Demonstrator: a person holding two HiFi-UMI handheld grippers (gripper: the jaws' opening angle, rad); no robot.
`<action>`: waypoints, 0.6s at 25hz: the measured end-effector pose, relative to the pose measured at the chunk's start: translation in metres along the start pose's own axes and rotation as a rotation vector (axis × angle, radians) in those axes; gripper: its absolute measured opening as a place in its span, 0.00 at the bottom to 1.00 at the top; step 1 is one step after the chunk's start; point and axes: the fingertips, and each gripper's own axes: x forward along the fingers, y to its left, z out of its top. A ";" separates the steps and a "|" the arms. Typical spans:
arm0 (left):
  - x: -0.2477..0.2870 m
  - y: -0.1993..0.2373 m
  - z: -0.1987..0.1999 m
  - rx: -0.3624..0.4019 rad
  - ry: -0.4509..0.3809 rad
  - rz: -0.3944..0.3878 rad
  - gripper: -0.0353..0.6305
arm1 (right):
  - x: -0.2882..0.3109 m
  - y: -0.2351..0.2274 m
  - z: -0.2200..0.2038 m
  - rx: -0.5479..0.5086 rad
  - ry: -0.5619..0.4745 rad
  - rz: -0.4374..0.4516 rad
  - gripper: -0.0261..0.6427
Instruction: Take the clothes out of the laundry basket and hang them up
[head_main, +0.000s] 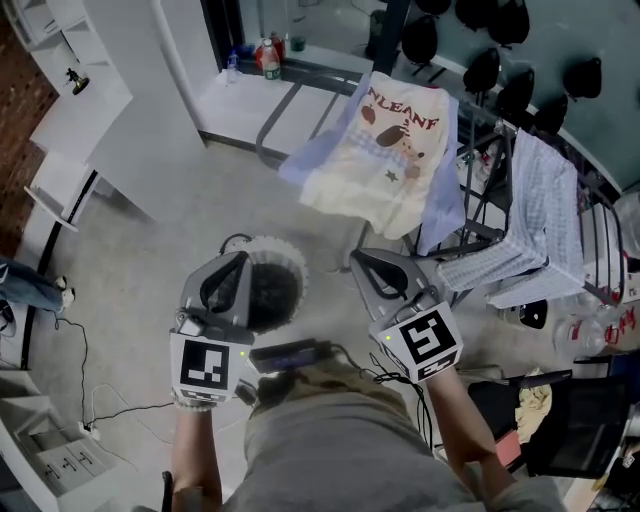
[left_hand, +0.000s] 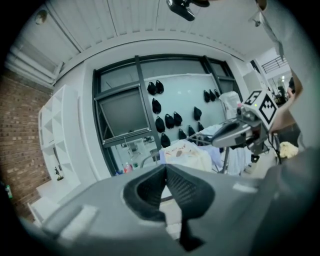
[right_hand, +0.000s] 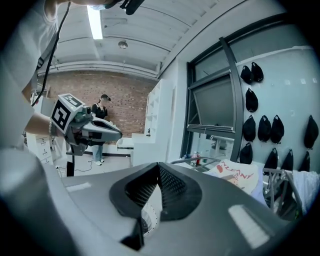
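Observation:
A round white laundry basket (head_main: 285, 262) with a dark inside stands on the floor just ahead of me, partly hidden by my left gripper (head_main: 238, 262). That gripper is shut and holds nothing; its jaws meet tip to tip (left_hand: 166, 167). My right gripper (head_main: 362, 260), to the right of the basket, is also shut and empty (right_hand: 159, 166). On the drying rack (head_main: 600, 230) beyond hang a cream printed cloth (head_main: 392, 150), a checked garment (head_main: 545, 195) and a pale towel (head_main: 480, 268). The cream cloth (left_hand: 187, 150) shows in both gripper views (right_hand: 239, 174).
A white table (head_main: 250, 100) with bottles (head_main: 267, 55) stands at the back. Black bags (head_main: 500, 60) hang on the glass wall. A cable (head_main: 80, 360) and power strip lie on the floor at left, beside a person's leg (head_main: 30, 285). Clutter sits at the lower right.

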 end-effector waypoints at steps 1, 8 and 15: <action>0.000 0.000 -0.002 -0.002 0.001 -0.005 0.04 | 0.001 0.002 0.000 -0.003 0.002 -0.002 0.05; 0.000 -0.001 -0.009 -0.029 -0.001 -0.032 0.04 | 0.004 0.007 -0.001 0.000 0.011 -0.020 0.05; 0.008 0.001 -0.007 -0.030 -0.012 -0.046 0.04 | 0.004 0.005 -0.005 0.008 0.022 -0.042 0.05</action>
